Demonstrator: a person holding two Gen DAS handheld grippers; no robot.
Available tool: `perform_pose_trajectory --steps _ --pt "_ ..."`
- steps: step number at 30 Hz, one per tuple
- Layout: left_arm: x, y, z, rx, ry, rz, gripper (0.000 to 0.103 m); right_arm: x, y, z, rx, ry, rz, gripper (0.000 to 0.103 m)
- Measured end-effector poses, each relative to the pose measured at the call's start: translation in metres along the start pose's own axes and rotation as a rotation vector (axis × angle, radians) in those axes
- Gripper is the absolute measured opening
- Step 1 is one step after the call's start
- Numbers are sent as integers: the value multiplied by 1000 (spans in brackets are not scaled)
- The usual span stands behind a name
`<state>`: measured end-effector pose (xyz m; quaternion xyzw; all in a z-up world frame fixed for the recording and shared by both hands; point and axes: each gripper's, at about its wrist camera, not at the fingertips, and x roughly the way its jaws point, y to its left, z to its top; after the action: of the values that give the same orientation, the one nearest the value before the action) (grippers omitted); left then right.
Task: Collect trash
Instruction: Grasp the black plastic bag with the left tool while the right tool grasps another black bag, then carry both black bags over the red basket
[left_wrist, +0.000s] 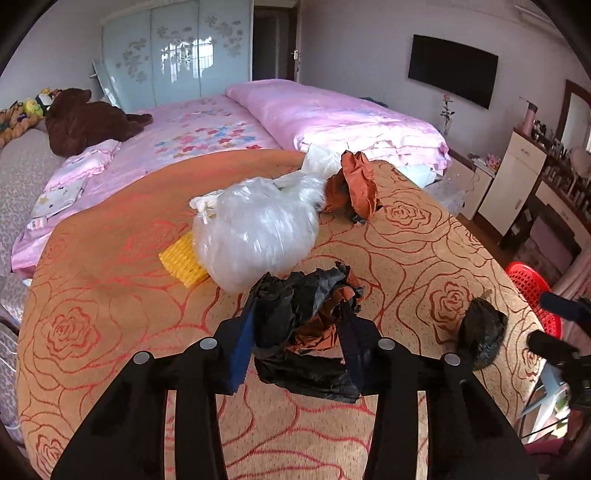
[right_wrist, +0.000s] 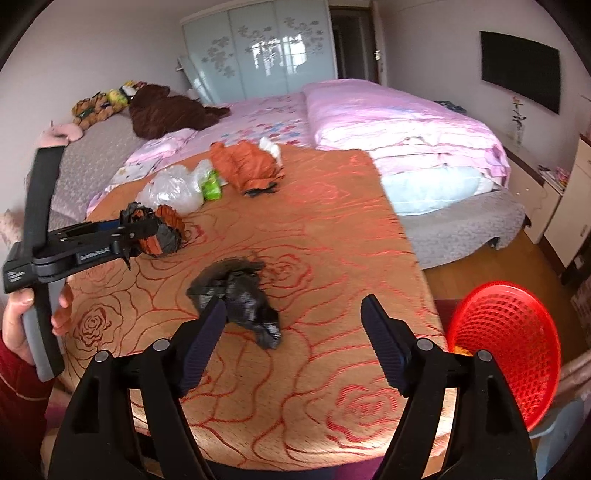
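The left gripper (left_wrist: 299, 325) is clamped on a crumpled black-and-brown wrapper (left_wrist: 303, 314), with the clear bag (left_wrist: 255, 240) at its twelve o'clock; lift straight up so trailing film clears the orange cloth (left_wrist: 110, 295). The right gripper (right_wrist: 295, 332) stands wide and empty, a black bag wad (right_wrist: 240, 295) by its left finger; centre it before closing, the red basket (right_wrist: 506, 354) waiting at three o'clock.

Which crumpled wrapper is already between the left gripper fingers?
The black-and-orange wad, in the left gripper. The plain black wad lies loose; the orange one lies far off.
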<state>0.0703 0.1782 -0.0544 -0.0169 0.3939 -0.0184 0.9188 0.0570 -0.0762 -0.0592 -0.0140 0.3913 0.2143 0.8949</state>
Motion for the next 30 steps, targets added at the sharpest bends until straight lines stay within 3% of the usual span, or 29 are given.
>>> perform_pose_trajectory --steps 5,16,23,30 --pt "-16 4 2 -18 -24 -4 40 14 16 7 -34 4 20 83" --pt "-29 7 3 -42 -49 -6 40 44 36 12 -87 32 23 83" --pt "-32 7 1 -52 -52 -10 40 54 36 10 -100 77 36 48" --pt "-37 4 1 -53 -65 -19 40 41 34 9 -94 38 37 37"
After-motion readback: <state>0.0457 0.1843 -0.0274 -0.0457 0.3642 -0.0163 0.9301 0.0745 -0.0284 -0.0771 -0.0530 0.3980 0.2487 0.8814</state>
